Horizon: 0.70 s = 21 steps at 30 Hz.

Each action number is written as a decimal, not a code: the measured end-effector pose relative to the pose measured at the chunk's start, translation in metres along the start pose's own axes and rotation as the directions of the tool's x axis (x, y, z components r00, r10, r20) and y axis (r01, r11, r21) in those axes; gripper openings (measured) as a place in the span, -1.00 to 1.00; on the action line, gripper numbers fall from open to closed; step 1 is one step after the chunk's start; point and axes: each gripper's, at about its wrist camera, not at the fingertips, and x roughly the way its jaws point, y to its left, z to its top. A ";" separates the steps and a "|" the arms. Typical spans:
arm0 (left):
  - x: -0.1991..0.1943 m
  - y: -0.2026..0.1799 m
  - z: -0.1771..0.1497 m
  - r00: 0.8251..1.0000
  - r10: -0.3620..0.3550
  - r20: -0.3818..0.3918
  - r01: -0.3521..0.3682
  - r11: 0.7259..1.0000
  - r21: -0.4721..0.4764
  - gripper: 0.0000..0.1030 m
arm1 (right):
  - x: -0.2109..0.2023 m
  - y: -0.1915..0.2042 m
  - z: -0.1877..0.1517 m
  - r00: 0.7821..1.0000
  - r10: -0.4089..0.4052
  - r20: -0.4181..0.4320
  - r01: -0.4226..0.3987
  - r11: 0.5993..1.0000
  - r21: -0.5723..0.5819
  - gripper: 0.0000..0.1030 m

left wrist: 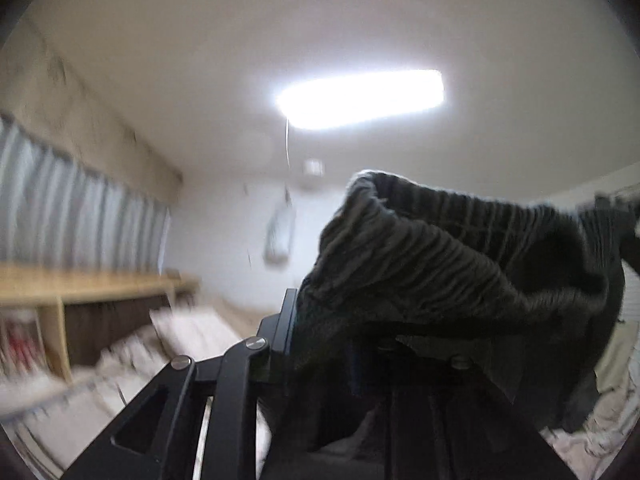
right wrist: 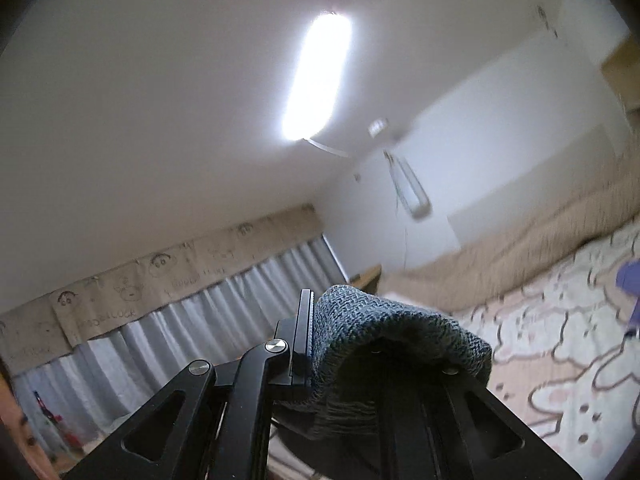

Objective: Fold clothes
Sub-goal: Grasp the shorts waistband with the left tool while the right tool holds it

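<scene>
A dark grey knit garment [left wrist: 460, 256] with a ribbed band hangs over my left gripper [left wrist: 340, 320], which is shut on it; the cloth drapes over the right finger and hides it. In the right wrist view, my right gripper [right wrist: 348, 344] is shut on a blue-grey knit piece of the garment [right wrist: 380, 336], which folds over the right finger. Both grippers point up toward the ceiling, held high above the bed.
A patterned beige bedspread [right wrist: 560, 340] lies below at the right, and also shows in the left wrist view [left wrist: 600, 420]. Grey curtains [right wrist: 200, 320] and a wooden shelf [left wrist: 80, 284] stand along the wall. A ceiling lamp [left wrist: 360, 100] glows overhead.
</scene>
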 end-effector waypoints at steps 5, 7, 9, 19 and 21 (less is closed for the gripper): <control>-0.067 -0.006 0.061 0.981 0.022 0.192 -0.037 0.997 0.074 -0.62 | -0.040 0.048 0.003 0.995 0.047 0.087 -0.040 0.997 -0.073 -0.82; -0.093 -0.002 0.077 0.973 0.024 0.229 -0.046 0.995 0.092 -0.62 | -0.055 0.064 0.003 0.991 0.067 0.114 -0.058 0.995 -0.084 -0.82; -0.105 0.003 0.087 0.974 0.024 0.226 -0.046 0.995 0.093 -0.62 | -0.064 0.078 0.004 0.988 0.075 0.133 -0.061 0.993 -0.105 -0.82; 0.025 0.031 -0.026 0.972 0.111 -0.206 -0.106 0.994 0.035 -0.62 | 0.022 0.009 -0.023 0.987 -0.153 -0.041 0.151 0.987 -0.050 -0.82; 0.075 0.033 -0.078 0.935 0.138 -0.326 -0.134 0.990 0.034 -0.62 | 0.068 -0.051 -0.041 0.963 -0.233 -0.136 0.239 0.971 0.024 -0.82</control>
